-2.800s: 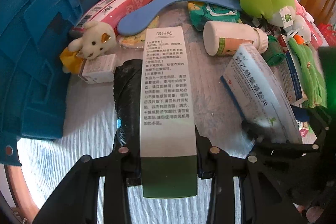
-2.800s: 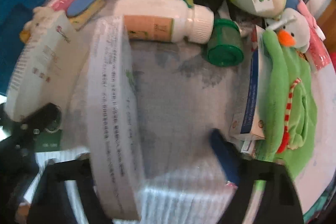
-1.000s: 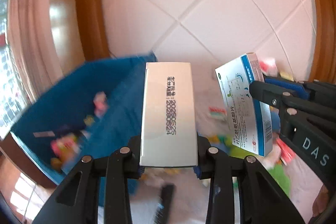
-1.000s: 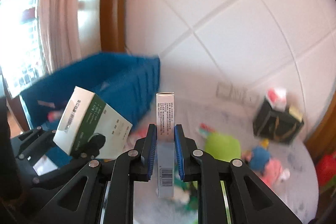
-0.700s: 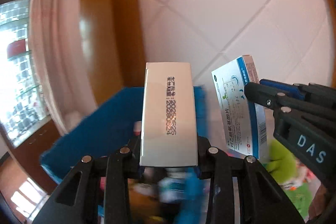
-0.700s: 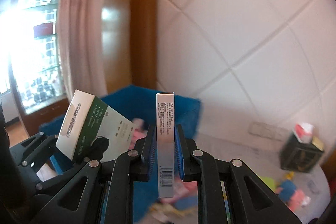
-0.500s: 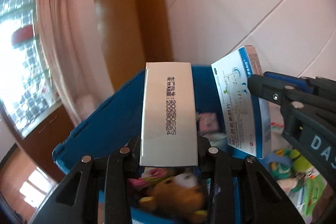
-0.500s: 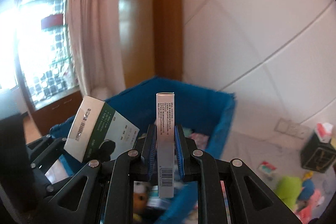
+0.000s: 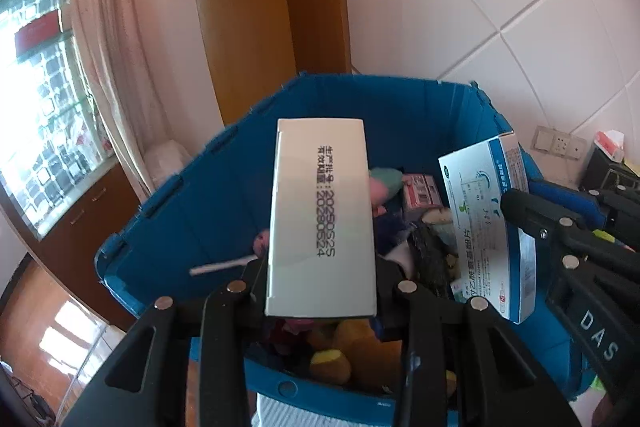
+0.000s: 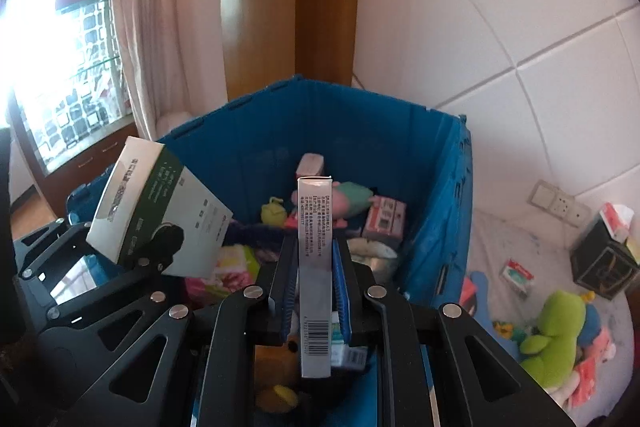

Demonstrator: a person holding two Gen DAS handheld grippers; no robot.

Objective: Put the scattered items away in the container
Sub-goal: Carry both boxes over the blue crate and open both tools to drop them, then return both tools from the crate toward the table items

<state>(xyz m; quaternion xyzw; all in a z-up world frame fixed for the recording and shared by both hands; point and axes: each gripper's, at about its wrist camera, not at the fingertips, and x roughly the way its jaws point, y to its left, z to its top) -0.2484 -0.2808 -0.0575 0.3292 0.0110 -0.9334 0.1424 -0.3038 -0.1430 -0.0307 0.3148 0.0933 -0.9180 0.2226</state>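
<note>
We have both grippers over the blue bin (image 9: 208, 211), each carrying a box. The left gripper (image 9: 320, 301) is clamped on the white-and-green box (image 9: 322, 219), pads on its two narrow sides, box sticking forward over the bin's inside. The right gripper (image 10: 314, 291) pinches the blue-and-white medicine box (image 10: 315, 267) edge-on between its blue pads (image 10: 340, 291). In the right wrist view the left gripper's box shows tilted, at the left, above the bin's near-left part.

Step in hand, as we judge it: drop both boxes. Both already hang above the opening, so no more travel is needed. The bin is already part full: a pink-and-green plush (image 10: 348, 201), a pink-and-white carton (image 10: 386, 219), a brown plush (image 9: 340, 351) by the near wall.

To do it well we open one gripper, then the other, so the boxes don't knock together as they fall. We lower a little first so nothing bounces off the plush and over the rim. We also keep the right box inside the right wall (image 10: 440, 211).

More still lies on the white surface (image 10: 520, 243): a green plush (image 10: 556, 331), a small packet (image 10: 518, 275).
</note>
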